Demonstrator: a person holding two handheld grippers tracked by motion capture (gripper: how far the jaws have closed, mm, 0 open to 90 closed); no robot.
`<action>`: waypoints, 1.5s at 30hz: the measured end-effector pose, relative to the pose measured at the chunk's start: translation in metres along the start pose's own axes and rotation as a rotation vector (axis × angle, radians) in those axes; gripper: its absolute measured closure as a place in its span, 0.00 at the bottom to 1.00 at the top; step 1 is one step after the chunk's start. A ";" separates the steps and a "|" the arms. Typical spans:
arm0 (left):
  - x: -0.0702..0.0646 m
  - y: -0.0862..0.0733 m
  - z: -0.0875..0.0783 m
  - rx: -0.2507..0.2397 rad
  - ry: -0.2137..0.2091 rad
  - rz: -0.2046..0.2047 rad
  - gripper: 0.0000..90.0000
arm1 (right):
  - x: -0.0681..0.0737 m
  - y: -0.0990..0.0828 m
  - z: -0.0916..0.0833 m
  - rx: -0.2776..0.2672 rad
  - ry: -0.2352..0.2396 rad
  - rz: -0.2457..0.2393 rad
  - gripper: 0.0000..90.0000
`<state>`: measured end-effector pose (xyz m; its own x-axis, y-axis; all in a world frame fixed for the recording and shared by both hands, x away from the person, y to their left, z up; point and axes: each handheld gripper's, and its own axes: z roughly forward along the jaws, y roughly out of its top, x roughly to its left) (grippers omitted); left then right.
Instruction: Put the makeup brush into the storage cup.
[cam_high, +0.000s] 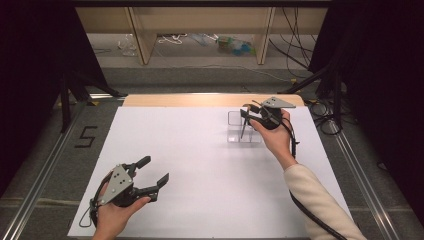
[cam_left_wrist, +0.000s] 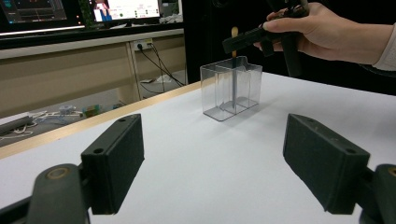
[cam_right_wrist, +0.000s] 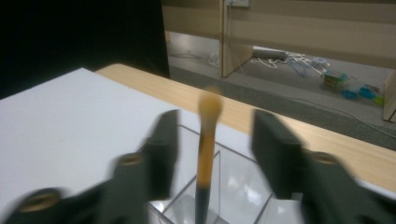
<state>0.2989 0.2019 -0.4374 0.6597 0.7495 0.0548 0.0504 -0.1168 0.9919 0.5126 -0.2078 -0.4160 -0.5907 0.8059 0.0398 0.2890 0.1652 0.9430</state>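
Two tools work over one white counter: at about eight o'clock the left tool rests in its hand with jaws spread wide and nothing between them. Toward one o'clock stands one clear organizer, split into compartments, holding a single brush that stands upright in it with its tan tip above the rim. The right tool hangs just over that organizer with jaws parted on either side of the brush, neither pad touching it, so the brush sits at the tool's six o'clock, between the pads.
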 end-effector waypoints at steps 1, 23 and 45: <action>0.000 0.000 0.000 0.000 0.000 0.000 0.23 | 0.001 0.001 -0.001 0.003 -0.007 -0.003 0.34; 0.000 0.001 -0.001 -0.003 0.001 0.011 0.23 | 0.000 0.007 -0.033 -0.045 -0.070 -0.030 0.17; 0.000 0.001 0.000 0.000 0.003 0.015 0.23 | 0.005 -0.006 -0.086 -0.060 0.006 -0.062 0.18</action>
<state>0.2989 0.2016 -0.4363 0.6578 0.7499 0.0702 0.0402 -0.1280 0.9910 0.4427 -0.2538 -0.3933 -0.6105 0.7918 -0.0172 0.2061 0.1798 0.9619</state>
